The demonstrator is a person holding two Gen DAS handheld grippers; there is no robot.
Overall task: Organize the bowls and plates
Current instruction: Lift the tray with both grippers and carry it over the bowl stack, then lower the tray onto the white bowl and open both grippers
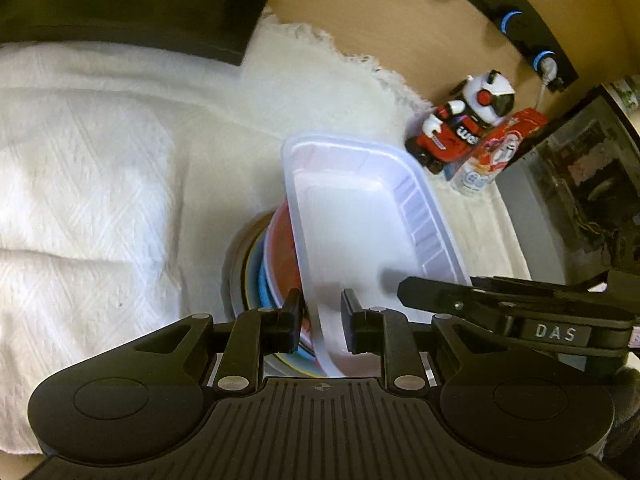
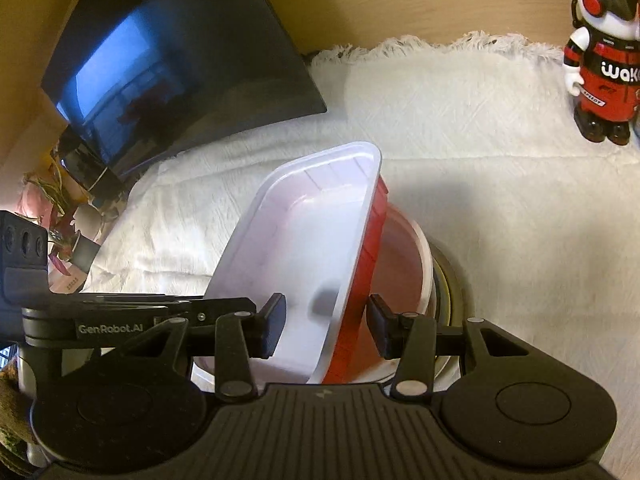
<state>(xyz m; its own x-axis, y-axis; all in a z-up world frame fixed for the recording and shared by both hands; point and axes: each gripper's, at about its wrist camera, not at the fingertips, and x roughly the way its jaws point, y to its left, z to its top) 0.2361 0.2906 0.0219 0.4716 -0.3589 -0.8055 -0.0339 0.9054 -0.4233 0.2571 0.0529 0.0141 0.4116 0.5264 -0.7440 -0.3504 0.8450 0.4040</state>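
Note:
A translucent rectangular tub (image 1: 352,220) (image 2: 304,232) sits tilted on top of a stack. Under it in the right wrist view are a red tub (image 2: 368,280) and a white bowl (image 2: 426,264). The left wrist view shows red, blue (image 1: 265,292) and dark plate rims below. My left gripper (image 1: 322,320) is shut on the tub's left wall and the rims beside it. My right gripper (image 2: 326,326) is shut across the translucent and red walls on the opposite side. Each gripper's finger (image 1: 424,292) (image 2: 224,306) shows in the other's view.
A white textured cloth (image 1: 100,160) (image 2: 480,160) covers the wooden surface. A red and white toy robot (image 1: 464,128) (image 2: 600,60) and a red carton (image 1: 504,144) stand beyond the stack. A dark screen (image 2: 180,64) lies at the cloth's far corner.

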